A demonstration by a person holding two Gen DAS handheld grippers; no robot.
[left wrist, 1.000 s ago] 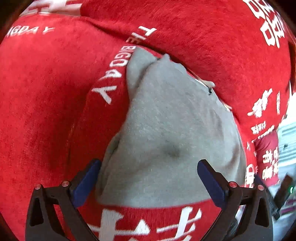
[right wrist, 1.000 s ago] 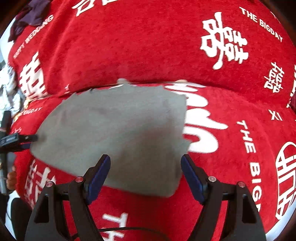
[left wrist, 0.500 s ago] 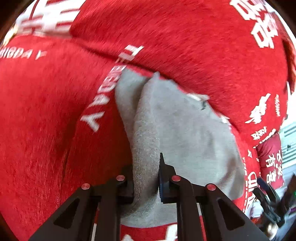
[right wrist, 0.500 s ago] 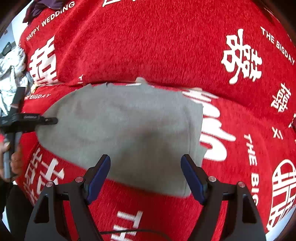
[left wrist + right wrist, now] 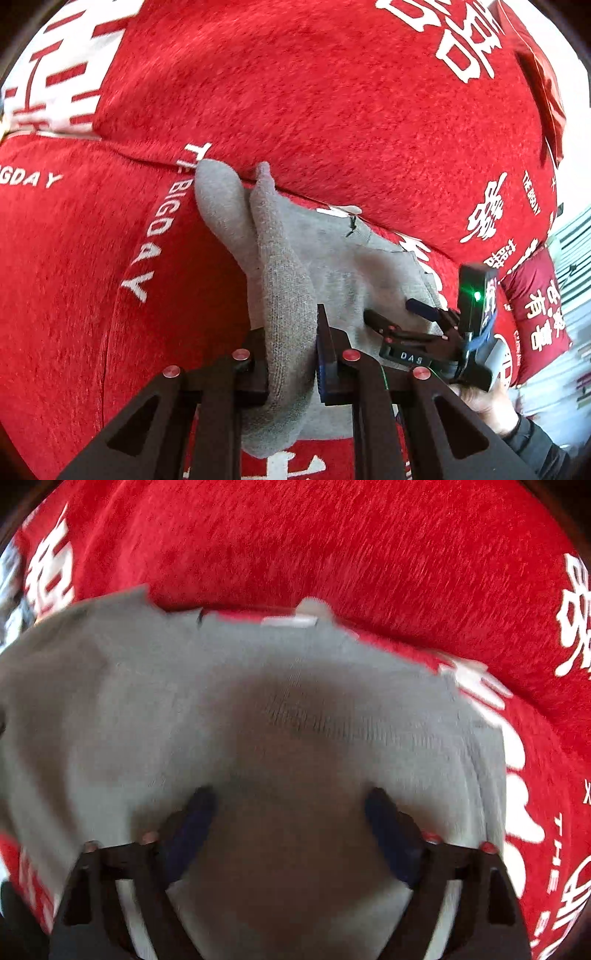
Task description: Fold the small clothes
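Observation:
A small grey knit garment (image 5: 343, 266) lies on a red sofa seat. My left gripper (image 5: 291, 354) is shut on a pinched ridge of its near left edge, and the cloth stands up between the jaws. My right gripper (image 5: 291, 819) is open, low over the garment (image 5: 258, 709), with both blue pads on or just above the cloth near its right front. The right gripper also shows in the left wrist view (image 5: 417, 317), open over the garment's right side. The right wrist view is blurred.
The sofa is covered in red cloth with white lettering (image 5: 155, 236). Its backrest (image 5: 314, 92) rises just behind the garment. A dark red cushion (image 5: 535, 310) lies at the far right. The person's hand (image 5: 487, 402) holds the right gripper.
My left gripper closed on the garment's left edge and lifted a fold. My right gripper moved forward and down from the front edge onto the garment, still open.

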